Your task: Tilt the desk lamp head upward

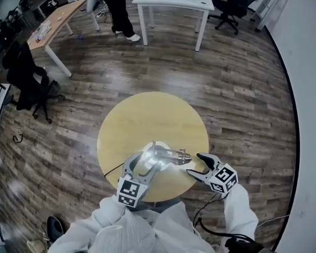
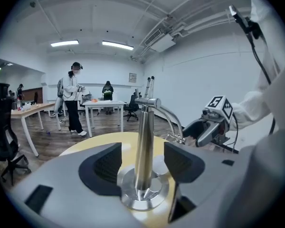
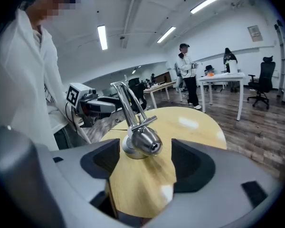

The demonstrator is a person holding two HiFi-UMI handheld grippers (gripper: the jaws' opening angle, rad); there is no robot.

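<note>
Desk lamp stands on the tabletop. Left gripper fingers are open, straddling the lamp post with no contact. Right gripper fingers are open, just short of the lamp head. Risk: pushing the head up before the post is clamped could slide or tip the lamp.

No writing can be read anywhere. A framed notice on the far wall is too small to make out; the square markers carry only black-and-white patterns.
</note>
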